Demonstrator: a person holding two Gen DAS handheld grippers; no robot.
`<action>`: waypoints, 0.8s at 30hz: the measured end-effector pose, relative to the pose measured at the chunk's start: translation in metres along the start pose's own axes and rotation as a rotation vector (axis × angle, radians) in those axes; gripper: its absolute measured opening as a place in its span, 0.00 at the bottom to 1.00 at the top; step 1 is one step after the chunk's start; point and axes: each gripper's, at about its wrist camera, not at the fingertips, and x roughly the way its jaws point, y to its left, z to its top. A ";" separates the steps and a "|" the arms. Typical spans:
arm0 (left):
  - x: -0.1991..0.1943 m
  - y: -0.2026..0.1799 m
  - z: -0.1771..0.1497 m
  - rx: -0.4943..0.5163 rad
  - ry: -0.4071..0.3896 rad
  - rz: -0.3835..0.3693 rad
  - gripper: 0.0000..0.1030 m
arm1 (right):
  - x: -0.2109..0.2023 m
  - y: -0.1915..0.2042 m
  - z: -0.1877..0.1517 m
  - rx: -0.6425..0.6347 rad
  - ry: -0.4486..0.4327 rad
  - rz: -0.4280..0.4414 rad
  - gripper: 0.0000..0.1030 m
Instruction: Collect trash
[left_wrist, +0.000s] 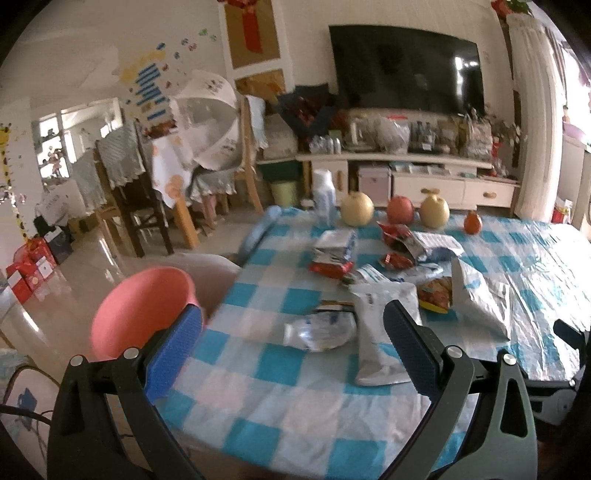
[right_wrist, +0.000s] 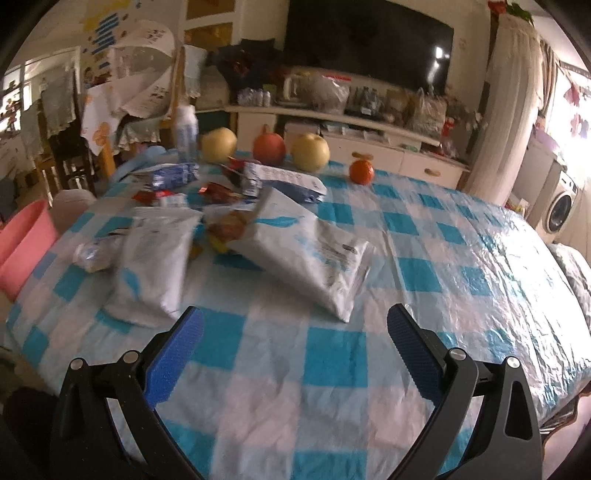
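Trash lies scattered on a table with a blue-and-white checked cloth (left_wrist: 280, 369) (right_wrist: 332, 362). It includes silver foil bags (left_wrist: 384, 332) (right_wrist: 310, 251), a second silver bag (right_wrist: 155, 258), a crushed clear plastic bottle (left_wrist: 317, 332) (right_wrist: 92, 254) and red snack wrappers (left_wrist: 332, 264) (right_wrist: 218, 192). A pink bin (left_wrist: 144, 310) (right_wrist: 22, 243) stands off the table's left edge. My left gripper (left_wrist: 295, 314) is open above the near left part of the table, just short of the bottle. My right gripper (right_wrist: 295, 315) is open over bare cloth, in front of the silver bags. Neither holds anything.
Along the far table edge stand two yellow pears (left_wrist: 356, 208) (left_wrist: 435, 211), a red fruit (left_wrist: 400, 209), a small orange fruit (left_wrist: 472, 223) and a white bottle (left_wrist: 324, 195). Beyond are a TV cabinet (left_wrist: 424, 177), chairs (left_wrist: 147, 206) and a washing machine (right_wrist: 561, 206).
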 end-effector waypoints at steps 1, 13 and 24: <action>-0.007 0.006 0.001 0.003 -0.011 0.011 0.96 | -0.008 0.004 -0.001 -0.007 -0.010 0.002 0.96; -0.065 0.045 -0.002 -0.007 -0.116 0.073 0.96 | -0.082 0.039 -0.011 -0.070 -0.126 0.020 0.96; -0.086 0.057 -0.001 -0.035 -0.143 0.074 0.96 | -0.118 0.049 -0.010 -0.079 -0.173 0.036 0.96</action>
